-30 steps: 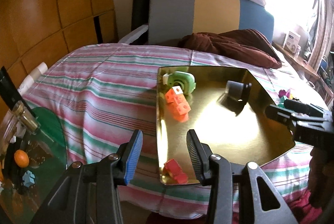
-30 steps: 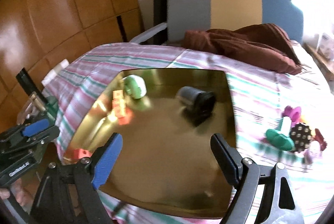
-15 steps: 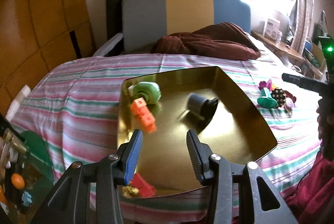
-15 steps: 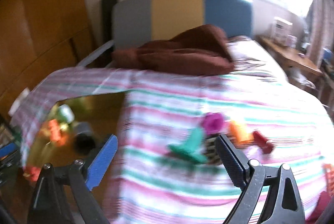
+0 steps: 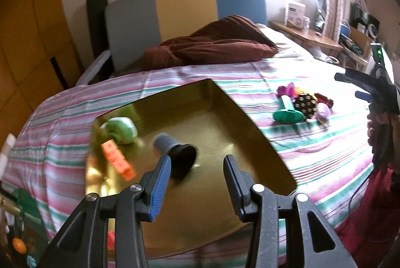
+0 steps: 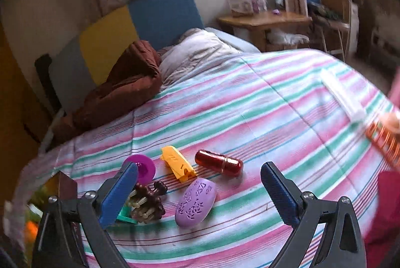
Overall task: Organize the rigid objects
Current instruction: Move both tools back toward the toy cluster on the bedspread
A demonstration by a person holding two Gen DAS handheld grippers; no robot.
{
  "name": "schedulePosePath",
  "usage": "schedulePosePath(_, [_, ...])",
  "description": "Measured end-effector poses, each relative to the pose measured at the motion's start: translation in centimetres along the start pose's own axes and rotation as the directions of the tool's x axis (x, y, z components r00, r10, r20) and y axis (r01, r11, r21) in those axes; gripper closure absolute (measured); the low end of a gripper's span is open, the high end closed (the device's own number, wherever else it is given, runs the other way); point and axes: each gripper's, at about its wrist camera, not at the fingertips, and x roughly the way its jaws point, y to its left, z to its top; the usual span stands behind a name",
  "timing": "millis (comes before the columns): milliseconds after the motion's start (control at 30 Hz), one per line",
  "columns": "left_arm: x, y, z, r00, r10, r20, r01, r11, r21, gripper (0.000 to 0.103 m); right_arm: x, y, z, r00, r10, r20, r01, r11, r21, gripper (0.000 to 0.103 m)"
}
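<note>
1. left wrist view: your left gripper (image 5: 197, 180) hangs over the near part of the gold tray (image 5: 250, 138), its jaws partly spread with nothing between the pads.
2. inside the tray you have a grey and black cylinder (image 5: 175, 153) lying on its side near the middle, a pale green round piece (image 5: 121, 130) at the far left corner, and a row of orange cubes (image 5: 117, 159) just in front of that green piece.
3. the tray sits on the striped bedspread (image 5: 75, 123). to its right, apart from the tray, a small cluster of toys lies on the cover, with a green stand (image 5: 287, 114) nearest the tray.
4. your right gripper (image 5: 360, 86) shows at the far right edge of this view, held in your hand (image 5: 380, 123), above the bedspread beyond that cluster.
5. right wrist view: your right gripper (image 6: 200, 195) is spread wide and empty, both pads clear of everything.
6. below and between its fingers lies a purple oval piece (image 6: 196, 201). beyond it are a yellow clip (image 6: 177, 163), a dark red capsule (image 6: 218, 163) and a magenta disc (image 6: 143, 168).
7. a brown knobbed piece (image 6: 147, 203) sits just beside the left blue pad (image 6: 118, 195).
</note>
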Motion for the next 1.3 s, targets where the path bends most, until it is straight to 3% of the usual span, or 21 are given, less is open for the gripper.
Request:
schedulePosePath(267, [2.1, -4.3, 1.6, 0.992, -0.113, -0.049, 0.115, 0.992, 0.048, 0.059, 0.1, -0.9, -0.3, 1.0, -0.014, -0.023, 0.015, 0.999, 0.051, 0.003])
schedulePosePath(367, [3.2, -6.1, 2.8, 0.978, -0.19, -0.084, 0.194, 0.98, 0.038, 0.059, 0.0, -1.5, -0.2, 1.0, -0.009, -0.018, 0.011, 0.996, 0.086, 0.003])
schedulePosePath(533, [5.5, -9.4, 4.9, 0.954, -0.259, -0.147, 0.271, 0.96, 0.064, 0.059, -0.1, -1.9, -0.1, 1.0, 0.011, -0.022, -0.008, 0.993, 0.116, 0.003])
schedulePosePath(667, [8.6, -11.7, 6.8, 0.923, -0.311, -0.225, 0.335, 0.939, 0.081, 0.051, -0.1, -1.8, 0.0, 0.999, 0.025, -0.023, -0.022, 0.993, 0.116, 0.002])
schedulePosePath(800, [11.6, -12.4, 8.4, 0.916, -0.296, -0.27, 0.326, 0.942, 0.072, 0.051, -0.2, -1.7, 0.0, 0.999, 0.04, -0.023, -0.037, 0.992, 0.117, 0.002])
schedulePosePath(1033, [15.3, -13.0, 11.1, 0.89, -0.333, -0.312, 0.356, 0.934, 0.02, 0.052, 0.0, -1.4, 0.0, 0.997, 0.063, -0.032, -0.059, 0.992, 0.113, 0.002])
schedulePosePath(1200, [17.8, -15.0, 11.8, 0.879, -0.323, -0.35, 0.369, 0.927, 0.069, 0.052, -0.1, -1.4, 0.0, 0.997, 0.075, -0.033, -0.071, 0.99, 0.121, 0.002])
schedulePosePath(1300, [19.5, -15.9, 11.3, 0.857, -0.324, -0.401, 0.382, 0.921, 0.073, 0.062, 0.0, -1.5, 0.1, 0.996, 0.077, -0.033, -0.073, 0.99, 0.125, 0.002])
